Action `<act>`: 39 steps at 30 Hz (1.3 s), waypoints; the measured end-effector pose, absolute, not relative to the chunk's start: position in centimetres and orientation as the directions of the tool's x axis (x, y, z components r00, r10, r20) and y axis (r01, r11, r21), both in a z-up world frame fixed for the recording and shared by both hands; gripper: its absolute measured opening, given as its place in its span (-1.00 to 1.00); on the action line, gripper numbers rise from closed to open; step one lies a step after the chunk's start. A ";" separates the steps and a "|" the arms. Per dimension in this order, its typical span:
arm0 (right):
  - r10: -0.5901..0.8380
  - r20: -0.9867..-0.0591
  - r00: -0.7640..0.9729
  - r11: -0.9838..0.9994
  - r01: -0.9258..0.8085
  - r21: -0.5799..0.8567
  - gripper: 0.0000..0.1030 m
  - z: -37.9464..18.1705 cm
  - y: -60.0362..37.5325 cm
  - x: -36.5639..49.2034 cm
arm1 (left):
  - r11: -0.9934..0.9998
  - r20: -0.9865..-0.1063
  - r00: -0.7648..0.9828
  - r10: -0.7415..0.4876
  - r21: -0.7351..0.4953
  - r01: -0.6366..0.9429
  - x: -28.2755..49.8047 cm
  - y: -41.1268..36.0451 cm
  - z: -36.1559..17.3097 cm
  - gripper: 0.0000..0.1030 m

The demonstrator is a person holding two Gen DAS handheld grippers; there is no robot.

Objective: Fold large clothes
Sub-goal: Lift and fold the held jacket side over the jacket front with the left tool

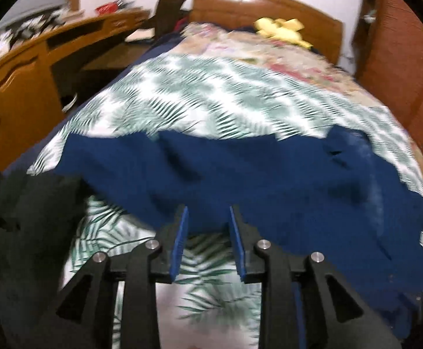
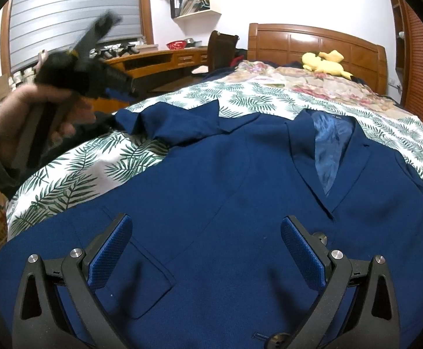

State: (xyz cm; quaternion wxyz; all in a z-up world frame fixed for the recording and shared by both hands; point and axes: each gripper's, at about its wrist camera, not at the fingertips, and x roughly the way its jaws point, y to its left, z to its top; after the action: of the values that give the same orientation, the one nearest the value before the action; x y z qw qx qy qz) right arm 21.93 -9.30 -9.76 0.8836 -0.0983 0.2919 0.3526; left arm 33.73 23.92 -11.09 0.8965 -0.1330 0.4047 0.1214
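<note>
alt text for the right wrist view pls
A navy blue suit jacket lies front-up on a palm-leaf print bedsheet, below the open right gripper. At left, a hand holds the blurred left gripper above the sheet.

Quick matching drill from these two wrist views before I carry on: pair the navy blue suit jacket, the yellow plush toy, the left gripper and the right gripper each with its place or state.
Things:
1. navy blue suit jacket
2. yellow plush toy
3. left gripper
4. right gripper

Places or states:
A. lies near the wooden headboard
B. jaws wide apart, hovering over the jacket front
C. spread front up on the palm-leaf bedsheet
D. jaws narrowly apart, nothing between the pads

Pairs: 1-C, 2-A, 3-D, 4-B
</note>
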 end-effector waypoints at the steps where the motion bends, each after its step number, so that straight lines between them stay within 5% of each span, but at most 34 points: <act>1: 0.565 -0.586 0.580 0.732 -0.681 0.031 1.00 -9.8 -9.3 21.9 | 0.929 -0.768 0.629 0.120 -0.137 -0.344 33.8 24.8 -12.1 -0.46; 19: 0.566 -0.597 0.568 0.729 -0.683 0.041 1.00 -10.1 -9.0 22.1 | 0.864 -0.801 0.578 0.157 -0.172 -0.473 36.4 30.7 -18.0 -0.44; 21: 0.567 -0.598 0.567 0.729 -0.683 0.043 1.00 -10.1 -9.0 22.1 | 0.877 -0.792 0.583 0.179 -0.140 -0.460 36.6 30.4 -17.6 -0.85; 28: 0.557 -0.609 0.565 0.736 -0.675 0.047 1.00 -10.1 -9.4 22.2 | 0.926 -0.704 0.665 0.249 -0.029 -0.377 36.3 26.2 -13.3 -1.00; 39: 0.443 -0.619 0.648 0.832 -0.554 0.015 1.00 -8.6 -16.6 19.7 | 0.994 -0.590 0.802 0.089 -0.002 -0.112 34.5 14.7 -4.2 -1.00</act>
State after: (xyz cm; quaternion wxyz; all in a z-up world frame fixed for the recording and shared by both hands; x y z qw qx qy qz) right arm 19.72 -16.60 -8.55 0.9036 -0.0883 0.3157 0.2758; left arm 34.54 14.74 -4.21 0.9491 -0.0185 0.3098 0.0527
